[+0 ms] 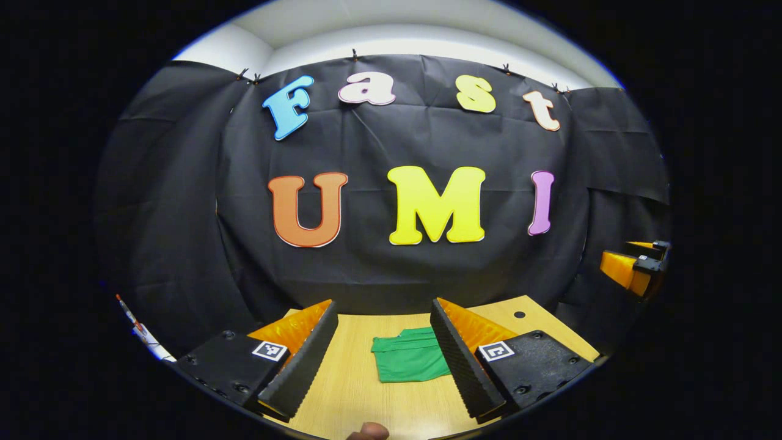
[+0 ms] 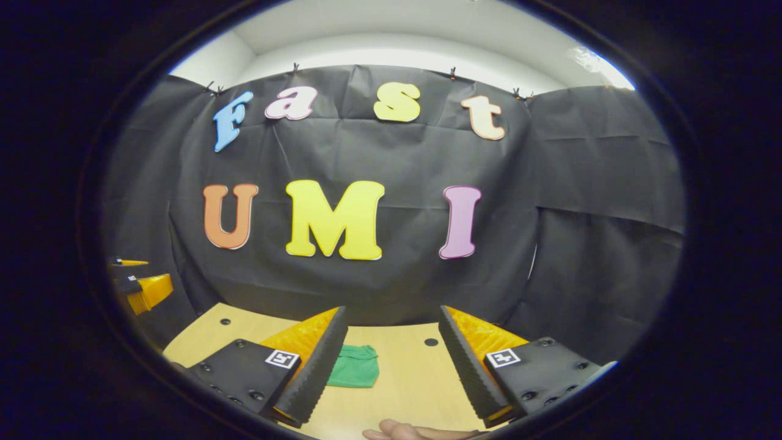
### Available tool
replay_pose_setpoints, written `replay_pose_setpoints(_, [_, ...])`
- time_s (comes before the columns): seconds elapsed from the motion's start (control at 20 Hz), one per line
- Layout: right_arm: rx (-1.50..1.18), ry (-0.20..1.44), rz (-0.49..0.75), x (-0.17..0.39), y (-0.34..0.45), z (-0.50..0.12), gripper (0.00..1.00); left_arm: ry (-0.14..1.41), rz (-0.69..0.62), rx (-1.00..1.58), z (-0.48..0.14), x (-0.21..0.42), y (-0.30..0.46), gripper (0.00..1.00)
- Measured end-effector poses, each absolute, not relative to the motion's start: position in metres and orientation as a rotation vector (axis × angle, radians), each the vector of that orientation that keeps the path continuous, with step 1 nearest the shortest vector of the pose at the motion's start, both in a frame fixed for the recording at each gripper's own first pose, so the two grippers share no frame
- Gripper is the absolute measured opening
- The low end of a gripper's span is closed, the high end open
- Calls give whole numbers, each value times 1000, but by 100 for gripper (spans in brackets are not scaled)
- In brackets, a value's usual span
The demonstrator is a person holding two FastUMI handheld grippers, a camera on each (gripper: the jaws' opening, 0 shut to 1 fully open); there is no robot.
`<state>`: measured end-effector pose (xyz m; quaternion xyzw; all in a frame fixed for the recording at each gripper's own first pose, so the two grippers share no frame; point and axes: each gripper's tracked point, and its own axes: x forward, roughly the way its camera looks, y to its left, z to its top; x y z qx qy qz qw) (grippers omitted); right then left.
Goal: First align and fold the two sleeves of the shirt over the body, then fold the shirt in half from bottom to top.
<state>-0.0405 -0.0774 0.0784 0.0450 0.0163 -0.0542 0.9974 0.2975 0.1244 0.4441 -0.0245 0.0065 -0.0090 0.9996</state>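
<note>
Both tongs held up off the table, jaws spread wide, nothing between them. Left gripper (image 1: pixel 383 357): fingers gape either side of the wooden table (image 1: pixel 354 391); a fingertip (image 1: pixel 366 431) of the person pokes in at the near edge. Right gripper (image 2: pixel 391 360): same stance, wide apart and empty, with part of a hand (image 2: pixel 415 432) at the near edge.

Shirt (image 1: pixel 410 354), green, lies mid-table, beyond the fingertips and touched by neither tool. In the left gripper view it sits just right of centre, its right part hidden behind the right finger; in the right gripper view it lies left of centre, partly behind the left finger. It reads as a small, compact, roughly squared packet with layered edges, no sleeves trailing out.

Judgement: sleeves look folded in and the bottom-to-top fold looks made, so the task appears finished or close to it. At most a tidy of the edges is left, though much of the packet is hidden.

Writing: each gripper carries small square black-and-white marker tags (image 1: pixel 269 350), coded patterns and not legible text. No brand or label readable on the shirt. Far back, the black cloth wall (image 1: pixel 397 269).
</note>
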Motion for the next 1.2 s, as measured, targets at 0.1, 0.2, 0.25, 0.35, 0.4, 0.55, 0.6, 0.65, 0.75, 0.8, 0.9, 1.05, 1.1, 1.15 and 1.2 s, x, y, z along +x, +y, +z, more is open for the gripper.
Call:
replay_pose_setpoints(0.1, [70, 49, -88, -43, -64, 67, 95, 17, -24, -61, 438, 291, 121, 98])
replay_pose_setpoints(0.2, [61, 63, -43, -41, -47, 60, 95, 26, -32, -70, 430, 288, 116, 98])
replay_pose_setpoints(0.25, [68, 75, -31, -43, -41, 57, 94, 37, -33, -68, 423, 289, 115, 98])
replay_pose_setpoints(0.35, [78, 105, -5, -40, -32, 49, 95, 64, -32, -72, 415, 292, 113, 98])
replay_pose_setpoints(0.4, [75, 115, -4, -38, -31, 47, 94, 67, -40, -80, 414, 293, 112, 98])
replay_pose_setpoints(0.55, [76, 120, 3, -30, -28, 47, 95, 59, -39, -85, 415, 296, 115, 98])
replay_pose_setpoints(0.6, [76, 124, 8, -29, -25, 46, 95, 61, -40, -88, 413, 299, 116, 98])
replay_pose_setpoints(0.65, [75, 128, 10, -28, -23, 45, 93, 72, -44, -91, 410, 301, 115, 98])
replay_pose_setpoints(0.75, [75, 127, 17, -22, -22, 45, 95, 91, -37, -84, 403, 305, 118, 98])
replay_pose_setpoints(0.8, [77, 124, 22, -22, -19, 47, 95, 100, -31, -80, 401, 305, 119, 100])
replay_pose_setpoints(0.9, [82, 119, 25, -21, -17, 49, 95, 109, -40, -90, 398, 307, 119, 99])
replay_pose_setpoints(1.05, [82, 129, 33, -20, -14, 44, 95, 97, -42, -82, 403, 305, 118, 99])
replay_pose_setpoints(1.1, [79, 134, 36, -20, -13, 43, 93, 91, -46, -81, 405, 306, 116, 99])
replay_pose_setpoints(1.15, [78, 137, 37, -20, -14, 42, 95, 91, -55, -82, 405, 306, 114, 99])
replay_pose_setpoints(1.2, [78, 140, 37, -20, -13, 41, 96, 93, -58, -84, 402, 306, 115, 98])
